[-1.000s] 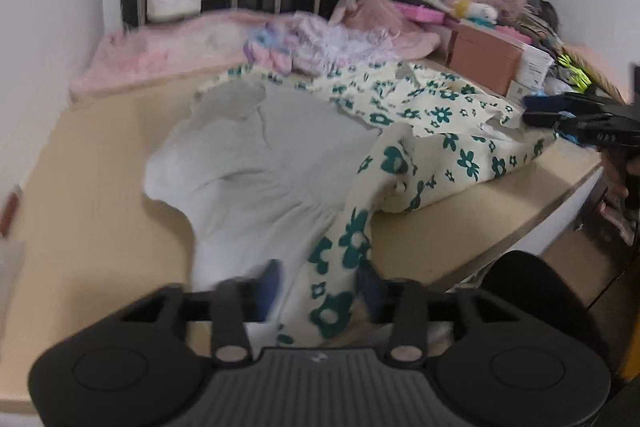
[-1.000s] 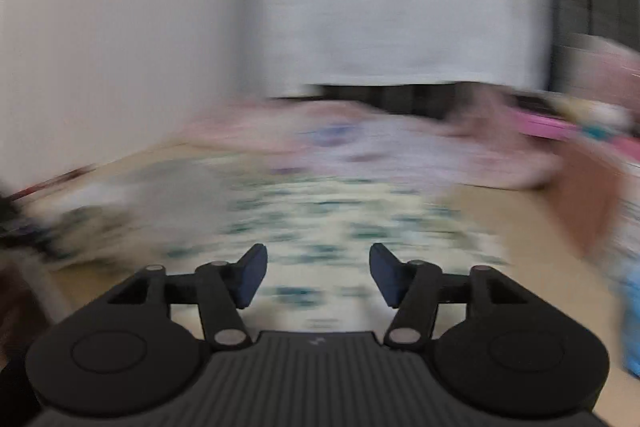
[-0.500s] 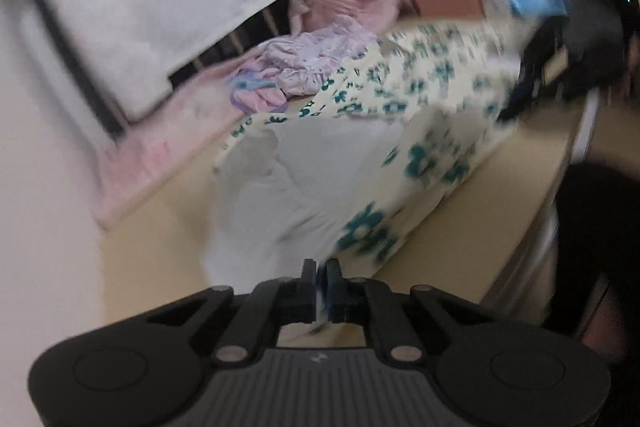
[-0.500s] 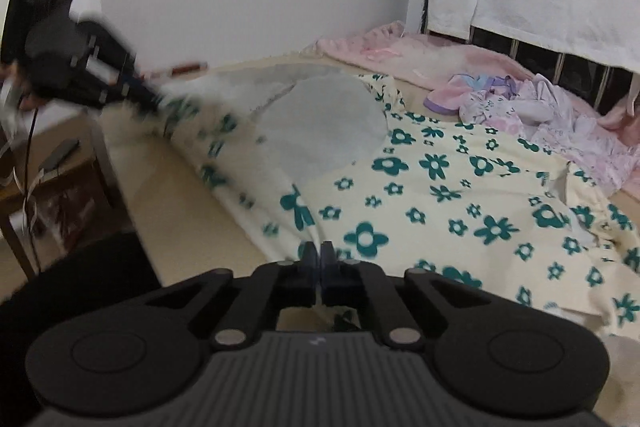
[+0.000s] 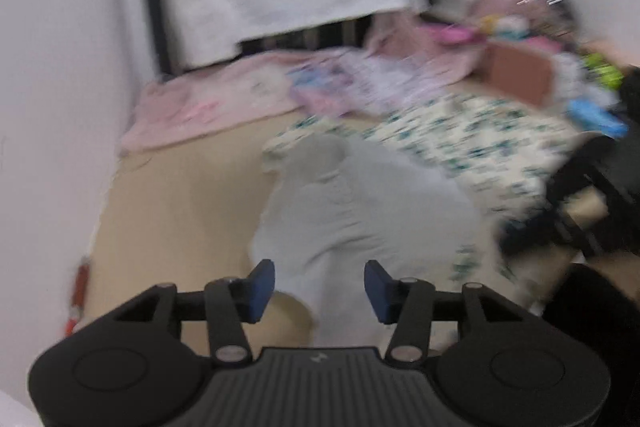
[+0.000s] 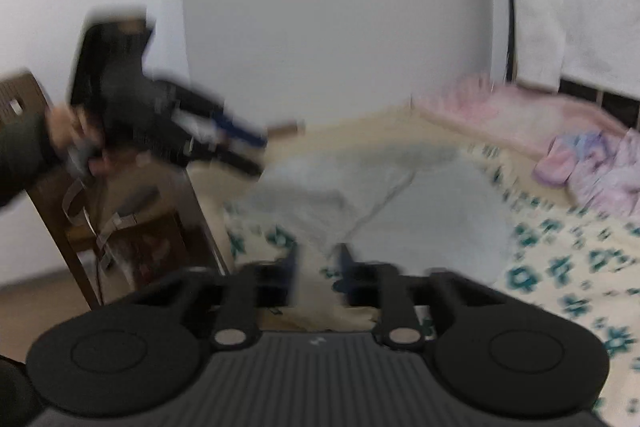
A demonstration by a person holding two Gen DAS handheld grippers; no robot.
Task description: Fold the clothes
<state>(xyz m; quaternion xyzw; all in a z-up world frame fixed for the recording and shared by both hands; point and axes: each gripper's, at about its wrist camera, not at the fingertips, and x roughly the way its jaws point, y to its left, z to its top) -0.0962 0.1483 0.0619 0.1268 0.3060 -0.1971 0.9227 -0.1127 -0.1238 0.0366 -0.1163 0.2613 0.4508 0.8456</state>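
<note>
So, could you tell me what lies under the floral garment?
The floral garment lies on the beige table, its grey lining turned up. Anything beneath the cloth is covered.

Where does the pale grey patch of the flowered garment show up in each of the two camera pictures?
Left wrist view: the grey patch lies at centre, just beyond the opening left gripper.
Right wrist view: it lies at centre right, just beyond the opening right gripper.
Shared landmark: the pink blanket along the table's far edge.
</note>
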